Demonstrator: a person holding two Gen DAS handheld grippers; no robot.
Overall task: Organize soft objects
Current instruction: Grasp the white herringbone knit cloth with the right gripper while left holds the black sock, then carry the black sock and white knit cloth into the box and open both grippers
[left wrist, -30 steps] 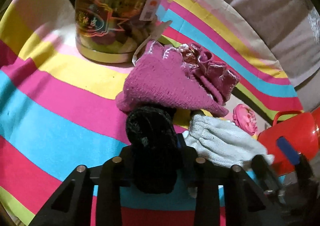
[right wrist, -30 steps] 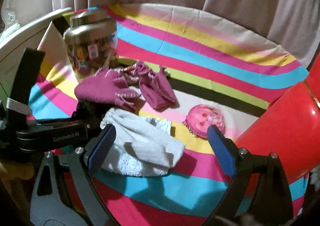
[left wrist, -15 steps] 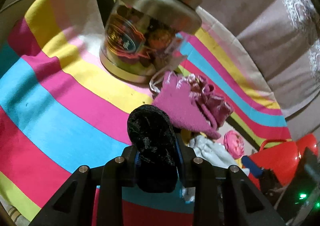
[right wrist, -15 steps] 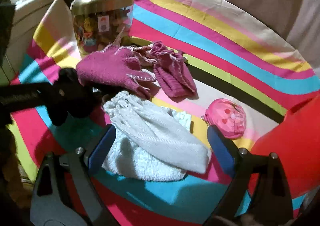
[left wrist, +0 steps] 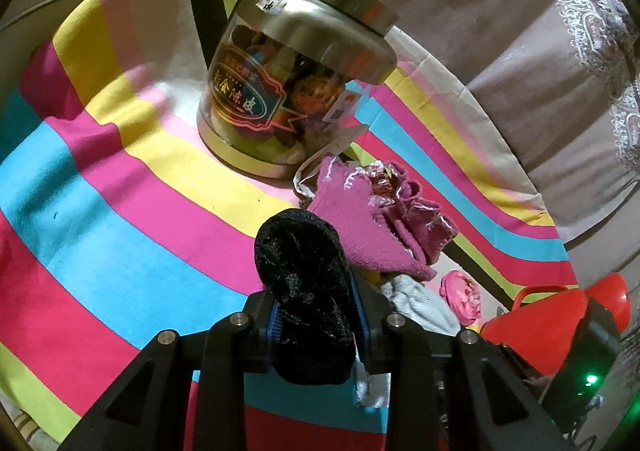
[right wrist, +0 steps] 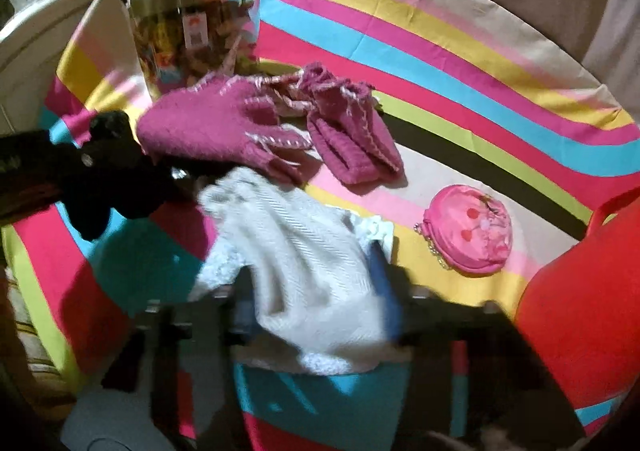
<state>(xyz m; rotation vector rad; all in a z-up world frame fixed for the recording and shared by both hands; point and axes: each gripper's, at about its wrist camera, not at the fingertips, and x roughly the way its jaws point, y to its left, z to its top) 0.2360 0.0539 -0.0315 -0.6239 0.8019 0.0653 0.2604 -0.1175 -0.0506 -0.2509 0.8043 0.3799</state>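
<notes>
Soft black cloth (left wrist: pixel 308 291) sat clamped between the pads of the left gripper (left wrist: pixel 314 307), which tilted downward above the striped cloth (left wrist: pixel 120 187), just before the magenta knitted gloves (left wrist: pixel 360 227). Beside it, the right gripper (right wrist: pixel 320 291) also angled down; its jaws were closing around the white knitted piece (right wrist: pixel 304 251), which lay bunched between them below the gloves.
</notes>
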